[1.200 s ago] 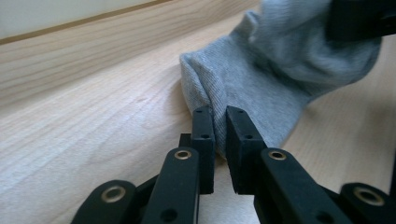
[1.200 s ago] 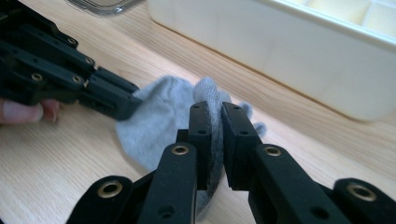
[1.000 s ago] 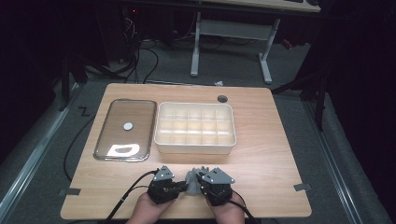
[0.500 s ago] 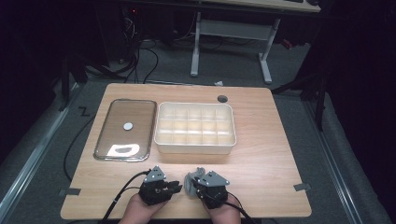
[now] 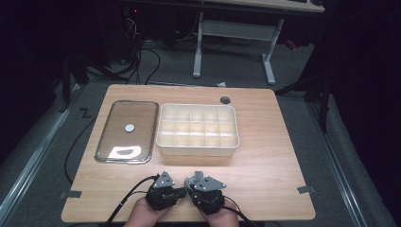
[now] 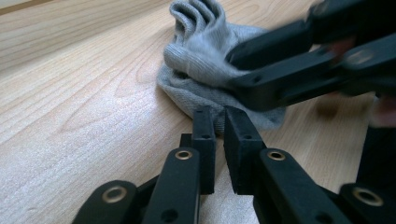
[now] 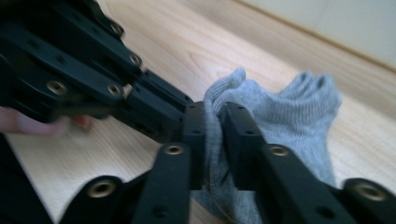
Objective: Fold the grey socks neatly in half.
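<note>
- Small grey knitted sock (image 6: 205, 60), bunched up, lying on the light wooden worktop (image 5: 265, 156) near its front edge, well apart from the cream plastic compartment box (image 5: 197, 130) and on the person's side of it.
- Left claw (image 6: 219, 128) nearly closed, jaws pinching the sock's near edge as far as the left gripper view shows; a thin gap between the pads lower down.
- Right claw (image 7: 212, 121) clenched on a fold of the same sock, grey knit squeezed between both pads.
- Claws almost touching each other over the sock, meeting nearly head-on in both gripper views.
- In the high view, left claw (image 5: 165, 191) and right claw (image 5: 204, 189) side by side, both on the near side of the box, hands coming in from the bottom; sock mostly hidden between them there.
- Just beside the box on its left, flat brownish see-through lid with a metal rim (image 5: 126, 130) and a small white disc (image 5: 129, 127) at its middle, lying flat on the worktop.
- Dark round hole (image 5: 225, 100) in the worktop just beyond the box's far right corner.
</note>
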A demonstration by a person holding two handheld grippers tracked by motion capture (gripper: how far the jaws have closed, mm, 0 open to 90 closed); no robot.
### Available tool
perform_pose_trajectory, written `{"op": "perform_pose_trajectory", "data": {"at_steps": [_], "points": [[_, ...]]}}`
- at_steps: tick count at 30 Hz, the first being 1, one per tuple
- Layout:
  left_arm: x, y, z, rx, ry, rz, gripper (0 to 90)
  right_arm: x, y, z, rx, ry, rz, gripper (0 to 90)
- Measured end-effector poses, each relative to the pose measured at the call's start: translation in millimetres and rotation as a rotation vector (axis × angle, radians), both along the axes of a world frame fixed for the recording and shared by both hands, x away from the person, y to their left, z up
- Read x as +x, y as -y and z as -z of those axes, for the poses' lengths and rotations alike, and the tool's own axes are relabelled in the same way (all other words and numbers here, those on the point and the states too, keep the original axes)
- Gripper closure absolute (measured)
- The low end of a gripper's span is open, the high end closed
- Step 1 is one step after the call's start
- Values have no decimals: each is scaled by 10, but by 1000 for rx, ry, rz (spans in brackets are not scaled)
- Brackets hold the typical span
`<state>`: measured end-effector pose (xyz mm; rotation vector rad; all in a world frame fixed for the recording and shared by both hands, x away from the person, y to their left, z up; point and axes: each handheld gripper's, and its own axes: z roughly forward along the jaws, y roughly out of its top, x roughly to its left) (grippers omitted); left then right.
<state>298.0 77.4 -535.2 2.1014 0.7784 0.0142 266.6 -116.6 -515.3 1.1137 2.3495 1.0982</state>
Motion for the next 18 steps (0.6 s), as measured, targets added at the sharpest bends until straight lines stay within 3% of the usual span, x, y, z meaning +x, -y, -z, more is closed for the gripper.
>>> {"op": "perform_pose_trajectory", "data": {"at_steps": [4,5,8,10,12,16,18], "points": [[-1,1,1,-4,2,1,804,-31,69,-126,39,21,13,704],[0,1,2,-5,3,2,791,-71,145,-231,60,48,24,683],[2,1,2,-7,3,0,776,-106,257,-300,81,74,47,713],[1,1,2,-6,6,-1,771,-101,329,-269,66,72,75,783],[-1,1,1,-4,9,-4,768,-82,376,-174,63,41,89,840],[-3,-6,-2,3,12,-10,776,-93,293,22,46,-12,47,870],[-3,-13,-5,16,19,-15,820,-99,200,88,31,-16,21,884]]}}
